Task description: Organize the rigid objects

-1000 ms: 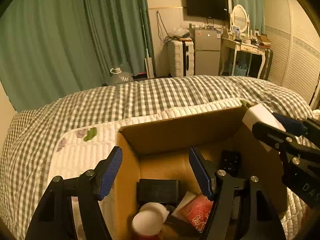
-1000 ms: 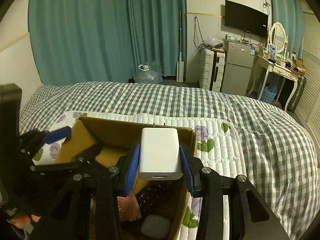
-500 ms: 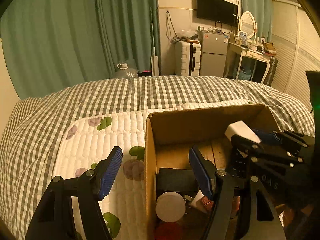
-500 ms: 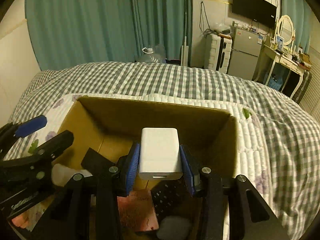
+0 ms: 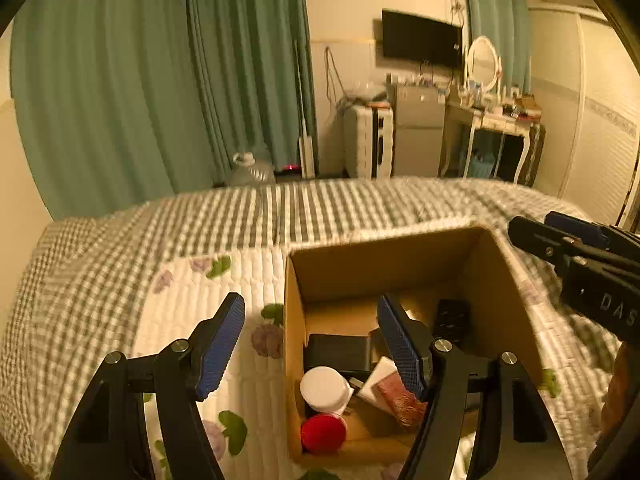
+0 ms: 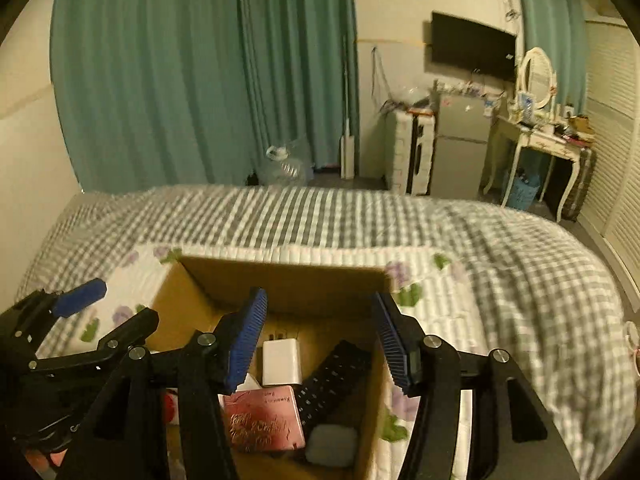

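Left tool (image 5: 310, 344): I hold it over the near-left corner of the cardboard box (image 5: 294, 320), jaws apart, nothing between them.
Box contents, left side: white-lidded jar (image 5: 324, 388), red lid (image 5: 323, 433) and a black case (image 5: 338, 352) crowd the near-left.
Charger: the white charger (image 6: 281, 362) lies on the box floor, prongs toward the far wall, just beside the black remote (image 6: 334, 374) and behind the pink booklet (image 6: 262, 416).
Right tool (image 6: 318, 340): its jaws are opening above the box; the charger lies below them, not pressed.
Risk: the box is filling up, so I judge the next item could land on the remote or booklet and tip; a tool coming down carelessly might catch the cardboard wall and shove the box across the soft quilt.
Surface: a checked bed (image 6: 500, 248) with a white floral quilted pad (image 5: 192, 300) under the box.
Room: green curtains (image 5: 160, 80), wall television (image 6: 472, 46), small fridge (image 6: 460, 148), dressing table (image 6: 536, 136).
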Tool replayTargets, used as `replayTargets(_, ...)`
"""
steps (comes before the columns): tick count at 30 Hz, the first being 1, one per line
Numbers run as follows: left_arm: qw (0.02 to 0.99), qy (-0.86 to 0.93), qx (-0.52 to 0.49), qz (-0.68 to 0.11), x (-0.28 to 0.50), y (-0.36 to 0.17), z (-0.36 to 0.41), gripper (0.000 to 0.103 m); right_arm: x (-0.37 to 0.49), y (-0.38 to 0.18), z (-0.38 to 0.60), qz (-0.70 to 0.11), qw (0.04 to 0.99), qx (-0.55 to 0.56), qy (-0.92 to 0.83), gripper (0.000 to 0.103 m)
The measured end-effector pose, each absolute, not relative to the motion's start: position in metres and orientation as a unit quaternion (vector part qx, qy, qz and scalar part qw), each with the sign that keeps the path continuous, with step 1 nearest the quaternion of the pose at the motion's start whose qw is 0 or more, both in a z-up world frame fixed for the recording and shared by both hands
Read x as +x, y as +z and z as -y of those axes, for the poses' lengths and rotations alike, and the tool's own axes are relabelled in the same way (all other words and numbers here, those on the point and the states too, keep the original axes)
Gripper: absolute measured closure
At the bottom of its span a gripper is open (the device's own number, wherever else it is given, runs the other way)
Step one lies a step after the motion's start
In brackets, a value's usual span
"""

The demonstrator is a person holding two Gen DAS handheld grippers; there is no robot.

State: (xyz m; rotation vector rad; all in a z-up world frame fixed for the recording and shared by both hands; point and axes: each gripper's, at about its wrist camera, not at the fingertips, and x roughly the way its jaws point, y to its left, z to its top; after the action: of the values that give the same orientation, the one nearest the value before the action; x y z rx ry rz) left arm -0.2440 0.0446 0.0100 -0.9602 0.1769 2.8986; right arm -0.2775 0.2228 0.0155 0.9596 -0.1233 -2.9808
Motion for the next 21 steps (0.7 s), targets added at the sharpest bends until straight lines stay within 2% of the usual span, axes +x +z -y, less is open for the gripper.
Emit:
replayTargets(12,0.037,0.976,-0.209,-0.049,-0.142,0.102,-0.035,0.032,-0.157,0.123,-0.217,-0.004,-0.031,0.224,-0.974,0.048)
replayTargets(14,0.040,0.979,-0.193,-0.048,-0.126,0.104,-0.034,0.031,-0.141,0.129,-0.214,0.003,-0.027,0.214,-0.976,0.042)
replayTargets(16,0.038,0.981,-0.186,-0.044,-0.113,0.098,-0.032,0.030,-0.126,0.130,-0.211,0.012,-0.030,0.208,-0.978,0.030)
replayTargets(18,0.041,0.982,-0.181,-0.033,-0.104,0.089,-0.028,0.023,-0.110,0.124,-0.206,0.019,-0.033,0.196,-0.980,0.025)
replayTargets(20,0.039,0.983,-0.176,-0.021,-0.097,0.078,-0.028,0.010,-0.101,0.113,-0.206,0.035,-0.029,0.195,-0.980,0.016)
replayTargets(21,0.038,0.984,-0.172,-0.022,-0.093,0.070,-0.027,0.006,-0.096,0.103,-0.205,0.044,-0.028,0.194,-0.980,0.006)
